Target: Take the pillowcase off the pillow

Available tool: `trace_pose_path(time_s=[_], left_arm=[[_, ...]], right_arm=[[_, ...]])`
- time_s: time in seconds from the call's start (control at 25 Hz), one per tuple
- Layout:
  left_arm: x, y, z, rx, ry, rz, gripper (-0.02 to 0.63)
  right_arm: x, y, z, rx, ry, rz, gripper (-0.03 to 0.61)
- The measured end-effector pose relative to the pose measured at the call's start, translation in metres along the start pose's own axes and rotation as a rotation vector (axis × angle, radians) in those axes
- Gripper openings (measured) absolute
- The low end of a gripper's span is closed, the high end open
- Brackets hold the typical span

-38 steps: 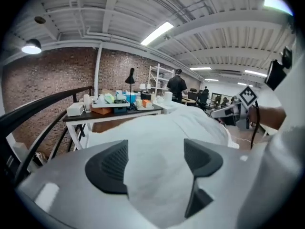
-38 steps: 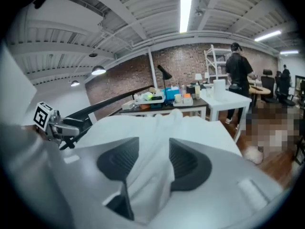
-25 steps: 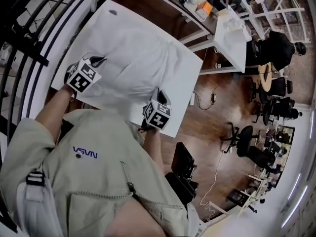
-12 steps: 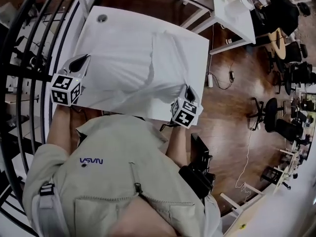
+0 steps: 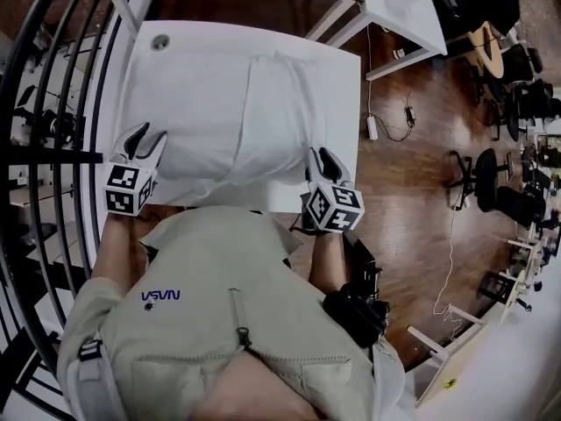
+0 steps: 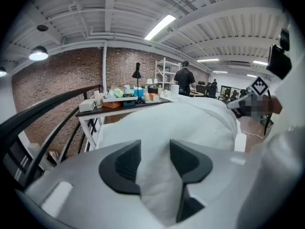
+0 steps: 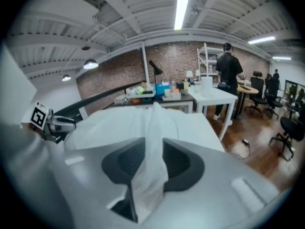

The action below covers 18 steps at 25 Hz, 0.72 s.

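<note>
So the left gripper (image 5: 143, 139) and right gripper (image 5: 326, 161) flank the pillowcase (image 5: 237, 117) at its near edge, mid-frame. Both sets of jaws are opening with cloth loose between them (regrip coming, I'd guess).

L hand-held gripper (image 5: 145, 139): jaws opening, pillowcase (image 5: 219, 121) between | R hand-held gripper (image 5: 322, 158): jaws opening, pillowcase between

Person wears pale beige jacket (image 5: 219, 323), short sleeves. Dark blue lettering (image 5: 161, 296) on chest, central zip (image 5: 237, 323), light strap (image 5: 83, 384) with dark buckle (image 5: 88, 351) at shoulder.
</note>
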<state>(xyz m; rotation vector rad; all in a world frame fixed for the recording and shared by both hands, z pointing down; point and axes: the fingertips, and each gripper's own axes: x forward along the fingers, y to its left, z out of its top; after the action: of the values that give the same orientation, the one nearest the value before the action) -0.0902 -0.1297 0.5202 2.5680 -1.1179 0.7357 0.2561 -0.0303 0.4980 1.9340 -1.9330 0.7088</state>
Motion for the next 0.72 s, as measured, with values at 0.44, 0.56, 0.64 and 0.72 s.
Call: trace_pose_path(time_s=[0.44,0.56,0.64,0.72], left_arm=[[0.088,-0.034,0.106,0.242,0.019,-0.287,0.443],[0.127,-0.040,0.107,0.258,0.102,-0.337,0.445],[0.149,-0.040,0.094,0.274,0.185,-0.355,0.468],[0.165,-0.042,0.076,0.270,0.270,-0.378,0.466]], right_arm=[[0.095,-0.059,0.096,-0.130,0.053,0.029,0.200],[0.129,-0.064,0.098,-0.127,0.148,0.036,0.206],[0.150,-0.058,0.091,-0.153,0.226,0.051,0.216],[0.168,-0.054,0.075,-0.196,0.314,0.054,0.218]])
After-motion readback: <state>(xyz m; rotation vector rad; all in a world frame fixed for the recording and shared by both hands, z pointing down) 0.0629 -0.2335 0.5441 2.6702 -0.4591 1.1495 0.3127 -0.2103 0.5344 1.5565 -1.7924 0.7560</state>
